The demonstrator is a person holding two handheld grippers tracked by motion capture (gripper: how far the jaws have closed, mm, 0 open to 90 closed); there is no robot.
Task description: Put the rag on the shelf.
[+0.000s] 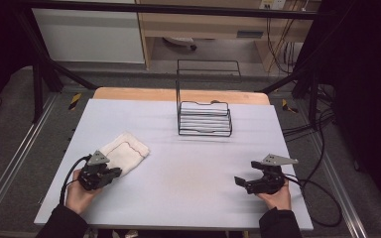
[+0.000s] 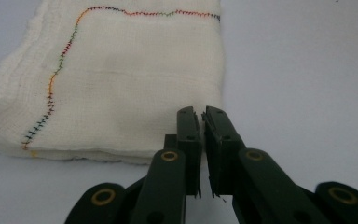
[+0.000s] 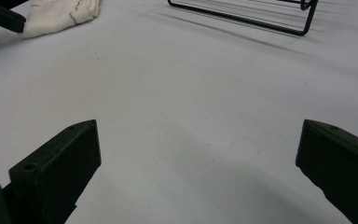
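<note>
Two grippers, one folded cloth, one wire rack, itemised with the risks each carries:

- Left gripper [image 1: 113,173]: held low at the near left of the white table [image 1: 188,198]. In the left gripper view [image 2: 202,122] its jaws stand together with a hairline slit between them, nothing caught inside, tips right at the near edge of the cloth.
- Right gripper [image 1: 246,173]: near right of the table, well apart from everything else. In the right gripper view [image 3: 198,154] the jaws are spread wide over bare tabletop.
- Folded white cloth [image 1: 124,150]: gauzy, several layers, multicoloured stitching along the border [image 2: 58,70]; lies flat on the table's left half, just ahead of the left gripper.
- Black wire rack [image 1: 204,116]: stands at the far middle of the table, well away from the cloth.
- Risk, judged: with its jaws together, the left gripper pushed forward would likely shove or ruck the cloth rather than grasp it.
- Risk, judged: a shallow pinch could take the top layer alone, so the fold opens on lifting.
- Risk, judged: loose weave or stitching may snag on a jaw edge.
- Risk, judged: carried toward the rack, a drooping corner could catch on the wires.
</note>
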